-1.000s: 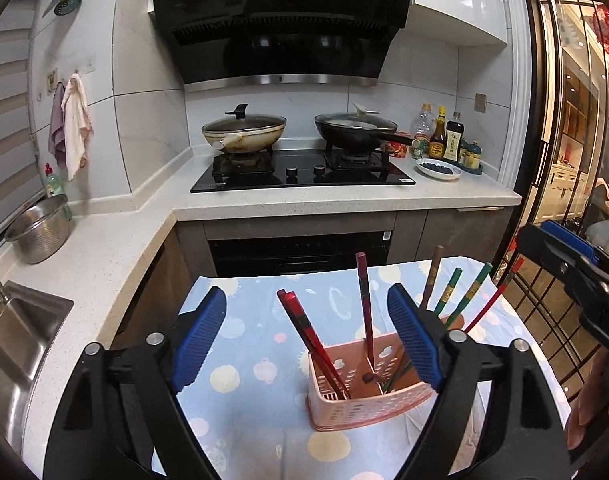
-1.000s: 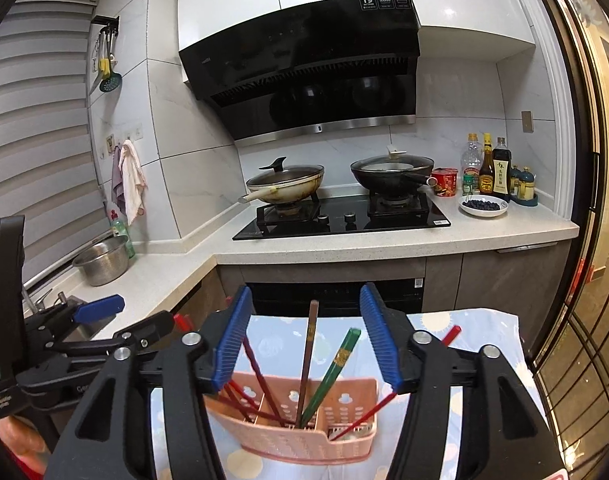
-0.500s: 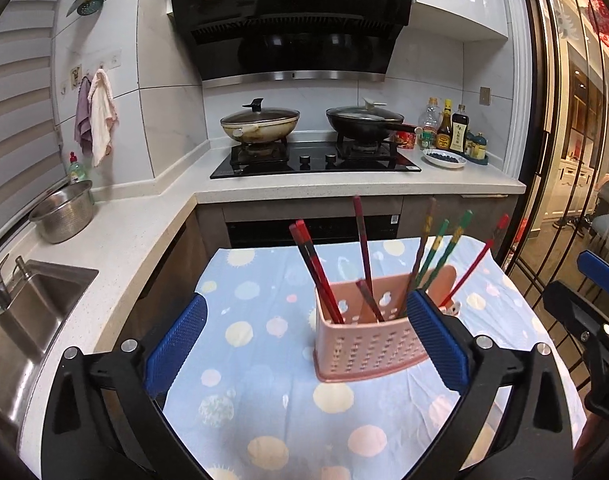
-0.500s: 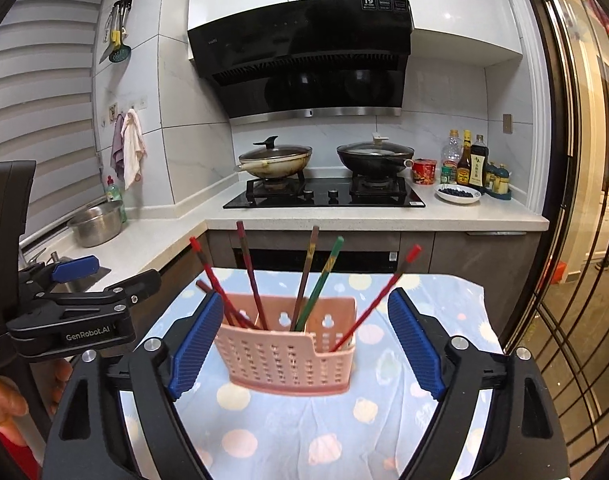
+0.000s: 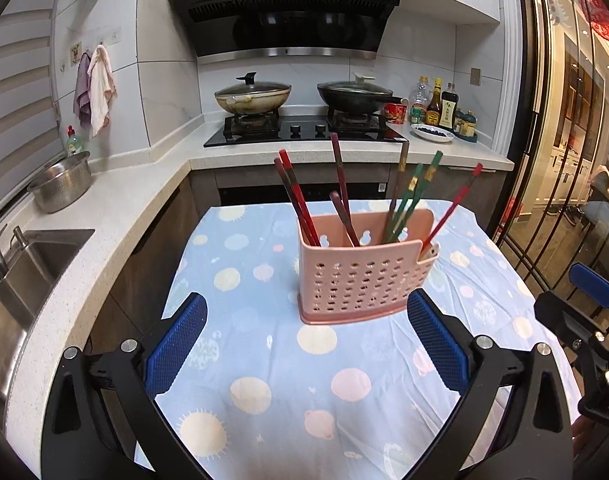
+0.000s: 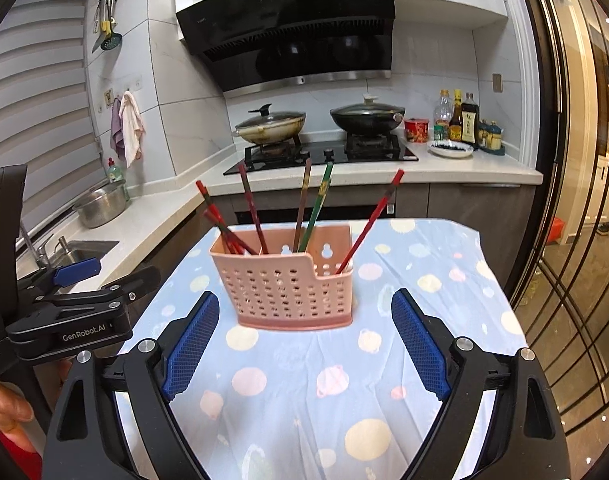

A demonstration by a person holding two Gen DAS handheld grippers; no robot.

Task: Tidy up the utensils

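Observation:
A pink perforated utensil basket (image 5: 364, 276) (image 6: 292, 284) stands on a small table with a blue dotted cloth (image 5: 264, 360) (image 6: 424, 280). Several red, brown and green chopsticks (image 5: 342, 192) (image 6: 320, 204) stick up out of it. My left gripper (image 5: 304, 344) is open, well short of the basket, nothing between its blue pads. My right gripper (image 6: 304, 340) is also open and empty, just in front of the basket. The left gripper's fingers (image 6: 76, 272) show at the left of the right wrist view; the right gripper's fingertip (image 5: 592, 290) shows at the right of the left wrist view.
Behind the table runs a white L-shaped counter (image 5: 124, 200) with a sink (image 5: 20, 272), a steel colander (image 5: 62, 186), a hob with two lidded pans (image 5: 252, 96) (image 5: 354, 94) and sauce bottles (image 5: 440, 108). A glass door (image 5: 564, 160) is on the right.
Both grippers have pulled back from the basket and sunk lower. Their jaws have spread wider, the right one most. The basket with its chopsticks stays on the cloth.

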